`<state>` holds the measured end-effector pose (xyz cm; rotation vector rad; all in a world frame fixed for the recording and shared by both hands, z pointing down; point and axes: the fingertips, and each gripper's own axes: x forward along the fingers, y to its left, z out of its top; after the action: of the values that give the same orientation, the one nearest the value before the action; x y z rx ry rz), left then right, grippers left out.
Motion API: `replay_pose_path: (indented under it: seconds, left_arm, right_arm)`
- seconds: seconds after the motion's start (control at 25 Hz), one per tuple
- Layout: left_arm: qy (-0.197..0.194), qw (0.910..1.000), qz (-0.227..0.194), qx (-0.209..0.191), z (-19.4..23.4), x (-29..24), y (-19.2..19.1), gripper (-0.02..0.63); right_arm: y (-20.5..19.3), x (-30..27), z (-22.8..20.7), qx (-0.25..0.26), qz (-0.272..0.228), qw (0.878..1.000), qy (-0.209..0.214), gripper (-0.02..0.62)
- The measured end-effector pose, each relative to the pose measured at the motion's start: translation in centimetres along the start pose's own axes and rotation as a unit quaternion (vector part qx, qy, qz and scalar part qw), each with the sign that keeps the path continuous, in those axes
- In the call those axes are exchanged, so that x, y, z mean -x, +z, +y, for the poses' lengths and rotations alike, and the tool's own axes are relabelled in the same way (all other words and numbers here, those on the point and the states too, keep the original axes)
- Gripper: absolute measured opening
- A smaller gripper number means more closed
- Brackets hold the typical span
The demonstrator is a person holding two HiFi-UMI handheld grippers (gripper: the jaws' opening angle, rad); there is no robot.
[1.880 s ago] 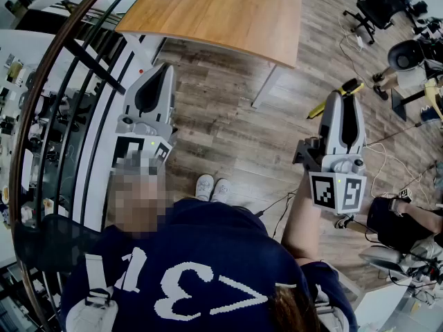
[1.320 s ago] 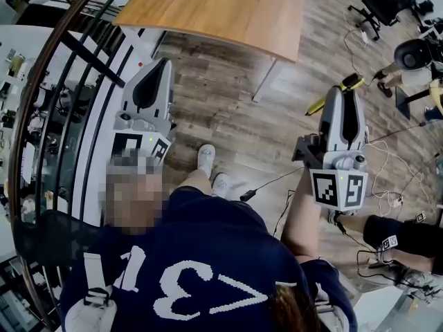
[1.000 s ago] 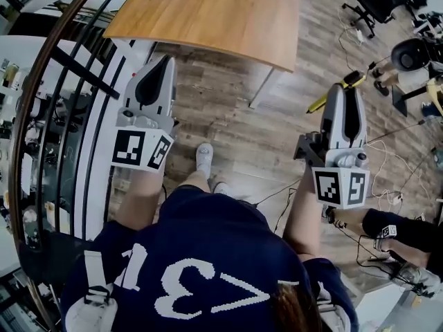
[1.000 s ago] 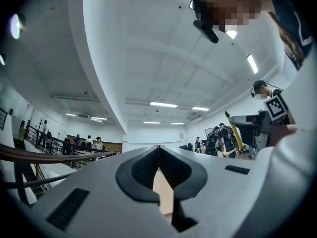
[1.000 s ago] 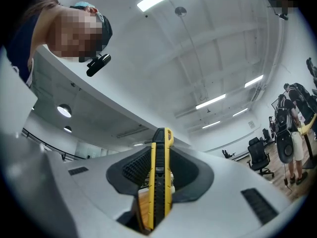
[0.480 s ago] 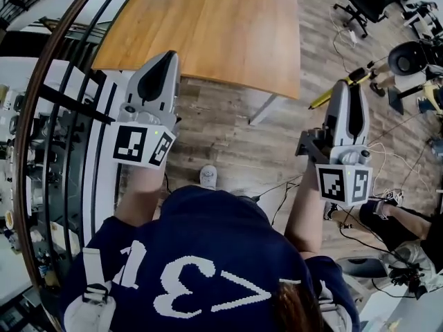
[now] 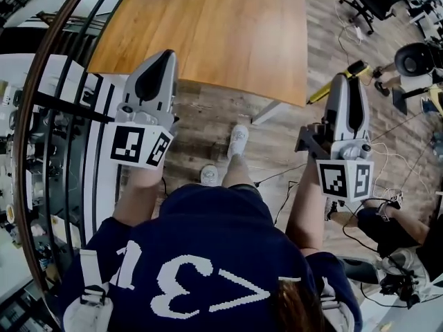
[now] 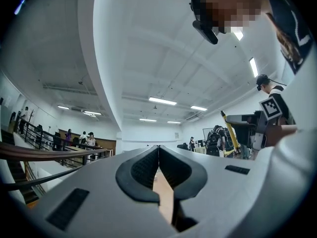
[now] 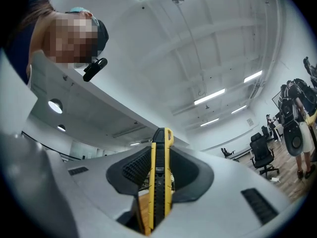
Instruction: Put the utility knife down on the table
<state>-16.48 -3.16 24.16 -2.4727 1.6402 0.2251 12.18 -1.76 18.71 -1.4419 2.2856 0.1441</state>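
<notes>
Wood table (image 7: pixel 228 26) lay just ahead. Right gripper (image 7: pixel 348 83) clamped the knife (image 9: pixel 159 182); left gripper (image 7: pixel 160 61) was closed on nothing. Carrying seemed the step, with lowering it onto the tabletop next.

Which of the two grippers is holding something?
The right gripper: its jaws are clamped on a yellow-and-black utility knife that sticks out past their tips. The left gripper has its jaws closed together with nothing between them.

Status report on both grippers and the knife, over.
Left gripper shut, empty. Right gripper shut on knife, not yet down, off the table corner. Nothing seen in the way.
</notes>
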Motion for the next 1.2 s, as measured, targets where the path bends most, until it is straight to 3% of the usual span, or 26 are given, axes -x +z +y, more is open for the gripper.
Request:
replay_pose_path:
  seconds: [0.32, 0.6, 0.84, 1.2]
  left_arm:
    - [0.046, 0.9988, -0.01, -0.016, 2.7, -5.1, -0.5, 0.015]
    - [0.073, 0.9969, -0.023, -0.02, 3.4, -14.6, -2.3, 0.015]
    - [0.078, 0.9966, -0.022, -0.015, 3.1, -20.4, -5.2, 0.015]
    - [0.068, 0.9976, -0.009, -0.011, 5.4, -24.7, -6.0, 0.015]
  right_arm:
    - [-2.0, -7.0, -3.4, -0.018, -0.012, 0.999, 0.043, 0.123]
    - [-4.0, -14.3, -10.6, -0.028, -0.01, 0.997, 0.067, 0.123]
    - [-6.3, -18.3, -14.6, -0.028, -0.009, 0.996, 0.087, 0.123]
    - [-8.4, -22.7, -16.0, -0.038, 0.006, 0.996, 0.075, 0.123]
